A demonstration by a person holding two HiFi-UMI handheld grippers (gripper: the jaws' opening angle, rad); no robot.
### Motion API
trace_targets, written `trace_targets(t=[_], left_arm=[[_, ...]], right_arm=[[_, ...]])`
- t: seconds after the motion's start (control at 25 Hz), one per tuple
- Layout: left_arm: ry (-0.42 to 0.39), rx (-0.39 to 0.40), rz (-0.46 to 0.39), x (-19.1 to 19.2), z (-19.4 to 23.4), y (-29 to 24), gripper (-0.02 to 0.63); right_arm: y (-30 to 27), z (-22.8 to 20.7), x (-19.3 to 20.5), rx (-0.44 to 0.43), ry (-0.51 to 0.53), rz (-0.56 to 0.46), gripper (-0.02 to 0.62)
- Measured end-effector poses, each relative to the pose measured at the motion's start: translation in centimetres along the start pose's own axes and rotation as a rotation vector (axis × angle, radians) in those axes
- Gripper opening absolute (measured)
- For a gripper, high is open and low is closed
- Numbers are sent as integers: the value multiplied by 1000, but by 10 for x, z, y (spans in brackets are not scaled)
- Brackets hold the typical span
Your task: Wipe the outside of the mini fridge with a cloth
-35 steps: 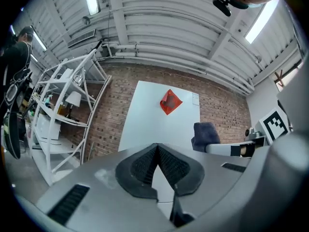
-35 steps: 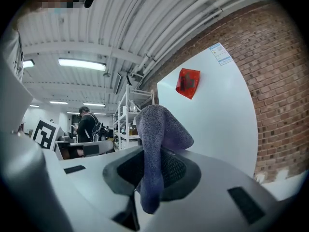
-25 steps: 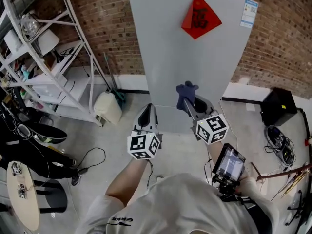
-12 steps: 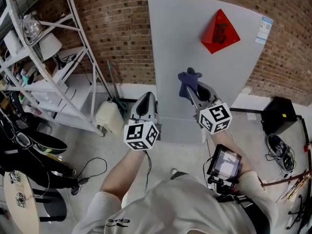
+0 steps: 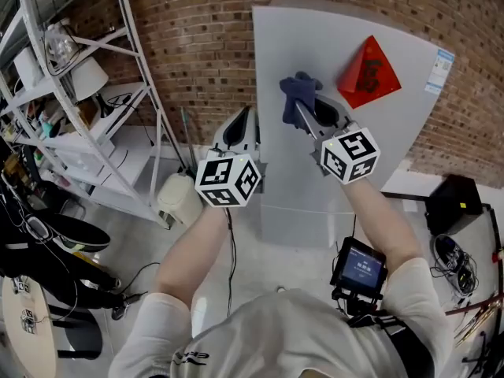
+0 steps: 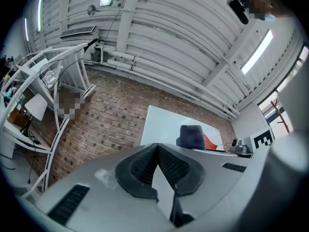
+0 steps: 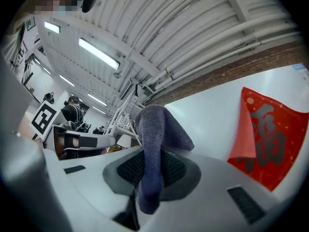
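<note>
Head view, nearest first: what's changed?

— Both arms have risen. The left tongs (image 5: 240, 126) are pressed together, empty. The right tongs (image 5: 309, 110), clamped on the cloth (image 5: 298, 94), have climbed from low on the mini fridge (image 5: 315, 172) door to its upper part, so I'd judge the wiping is working upward.

Counts?

— Two tongs, one cloth, one mini fridge; farther up its door, one red paper diamond (image 5: 368, 73) and one label (image 5: 441, 71).

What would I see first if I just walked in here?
Probably the bright red paper stuck high on the grey fridge, which stands against the brick wall. Next comes the blue cloth pinched in the right tool, held up in front of the fridge just left of that paper.
</note>
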State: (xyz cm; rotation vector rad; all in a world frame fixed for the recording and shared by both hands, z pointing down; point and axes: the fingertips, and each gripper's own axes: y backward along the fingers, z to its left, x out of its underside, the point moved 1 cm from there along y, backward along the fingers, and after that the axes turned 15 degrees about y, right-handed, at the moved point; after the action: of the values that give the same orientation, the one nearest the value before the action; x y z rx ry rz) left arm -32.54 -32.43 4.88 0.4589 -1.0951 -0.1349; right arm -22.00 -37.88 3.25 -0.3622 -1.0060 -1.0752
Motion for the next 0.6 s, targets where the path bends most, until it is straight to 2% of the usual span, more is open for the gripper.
trace_targets(t=[0.28,0.6], left_arm=[[-11,13,-33,-36,0,-48,3],[-28,4,-72,-63,9,-73,3]], right_arm=[[-49,-29,-41,11,29,-69,63],[-97,-46,-83,25,86,-102,63]])
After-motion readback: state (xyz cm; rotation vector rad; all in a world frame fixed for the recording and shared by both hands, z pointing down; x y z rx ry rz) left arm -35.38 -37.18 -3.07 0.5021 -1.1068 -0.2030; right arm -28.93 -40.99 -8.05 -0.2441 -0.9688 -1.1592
